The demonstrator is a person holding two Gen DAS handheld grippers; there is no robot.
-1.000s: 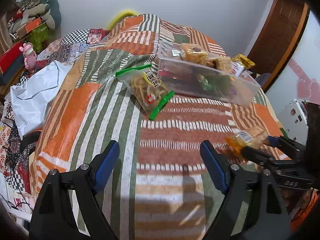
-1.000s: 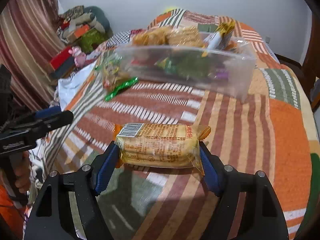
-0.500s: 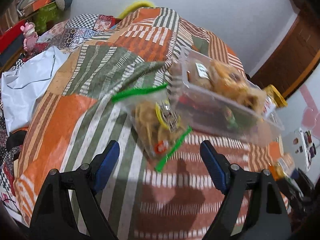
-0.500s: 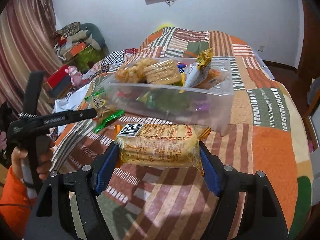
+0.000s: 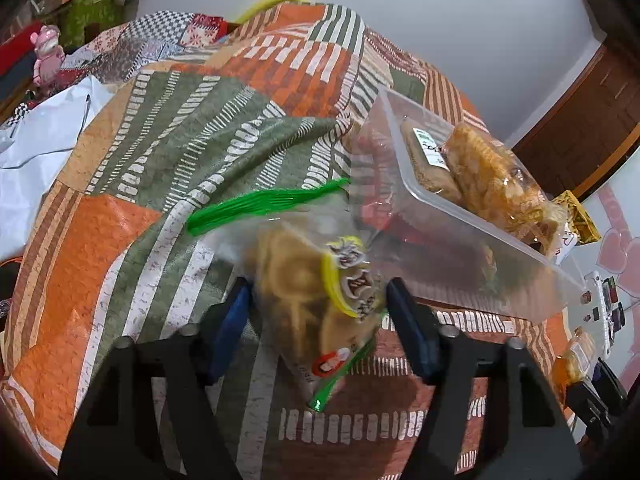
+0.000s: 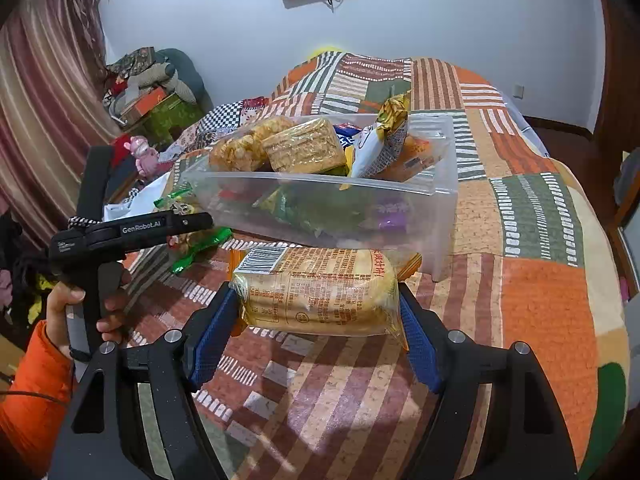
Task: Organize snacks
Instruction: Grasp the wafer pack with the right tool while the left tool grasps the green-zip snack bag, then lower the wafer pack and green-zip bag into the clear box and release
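Observation:
A clear plastic bin [image 6: 436, 200] full of snack packs stands on the patchwork bed; it also shows in the left wrist view [image 5: 500, 256]. My right gripper [image 6: 316, 320] is shut on a yellow cracker pack [image 6: 320, 292], held above the bed just in front of the bin. My left gripper [image 5: 320, 320] is open, its fingers on either side of a clear green-edged snack bag [image 5: 312, 280] lying on the bed left of the bin. That bag shows partly behind the left gripper in the right wrist view [image 6: 192, 240].
The patchwork quilt [image 6: 540, 300] covers the bed. A white sheet [image 5: 36, 152] lies at the bed's left edge. Boxes and a pink toy [image 5: 46, 54] sit beyond it. A wooden door [image 5: 592, 120] stands right.
My left gripper has moved forward to the green-edged bag, which now sits between its fingers. My right gripper has carried the cracker pack up and closer to the bin.

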